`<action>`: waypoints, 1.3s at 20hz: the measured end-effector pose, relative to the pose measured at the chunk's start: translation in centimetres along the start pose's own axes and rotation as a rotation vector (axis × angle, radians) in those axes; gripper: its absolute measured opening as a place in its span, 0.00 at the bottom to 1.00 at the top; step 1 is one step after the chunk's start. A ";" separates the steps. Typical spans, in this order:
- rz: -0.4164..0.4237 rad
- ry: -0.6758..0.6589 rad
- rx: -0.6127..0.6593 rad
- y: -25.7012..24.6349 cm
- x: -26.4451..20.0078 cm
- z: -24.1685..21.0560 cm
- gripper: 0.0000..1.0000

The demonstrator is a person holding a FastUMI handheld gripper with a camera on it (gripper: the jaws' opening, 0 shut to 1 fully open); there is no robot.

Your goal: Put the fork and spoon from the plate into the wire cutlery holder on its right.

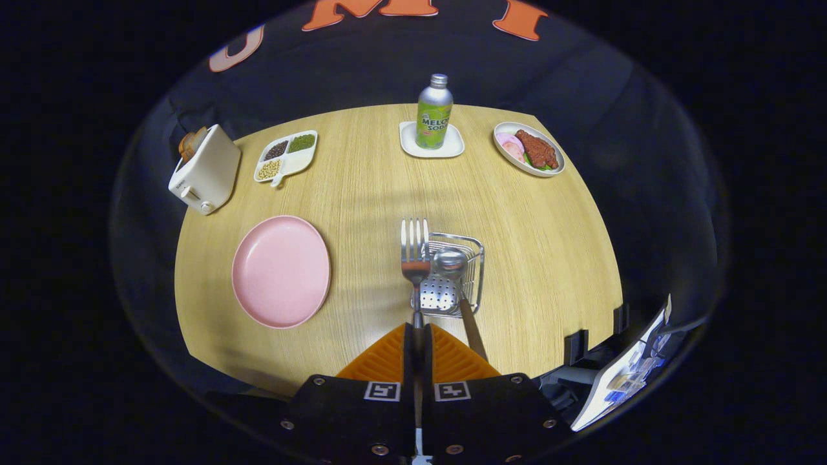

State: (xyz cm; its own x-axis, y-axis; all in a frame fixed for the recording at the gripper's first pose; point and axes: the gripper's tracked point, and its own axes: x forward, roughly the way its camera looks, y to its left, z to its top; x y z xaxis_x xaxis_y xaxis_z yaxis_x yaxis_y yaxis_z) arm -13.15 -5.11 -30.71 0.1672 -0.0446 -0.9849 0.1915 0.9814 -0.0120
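Clamping the fork (415,258) by its handle, the tongs (418,349) were pressed together on it, tines pointing away above the wire cutlery holder (452,274). The spoon (450,263) already stood in that holder, its handle leaning toward the near side. Left of the holder lay the bare pink plate (281,271) on the counter (362,194). Farther off stood a toaster (205,169), a divided dish (287,156), a soda bottle (434,111) on a small tray, and a plate of food (528,148).
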 end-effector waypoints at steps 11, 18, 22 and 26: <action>0.113 0.328 0.021 -1.8 2.7 -2.7 0.05; 0.149 0.476 0.048 -1.4 4.3 -2.1 0.05; 0.146 0.511 0.030 -1.0 5.4 -1.6 0.05; 0.133 0.487 0.033 -1.4 5.7 -0.7 0.07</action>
State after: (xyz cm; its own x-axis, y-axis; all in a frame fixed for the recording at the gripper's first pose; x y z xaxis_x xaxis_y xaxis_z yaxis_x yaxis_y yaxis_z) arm -13.12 -6.64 -36.47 -0.2770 0.1805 -0.9438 0.2312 0.9658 0.1169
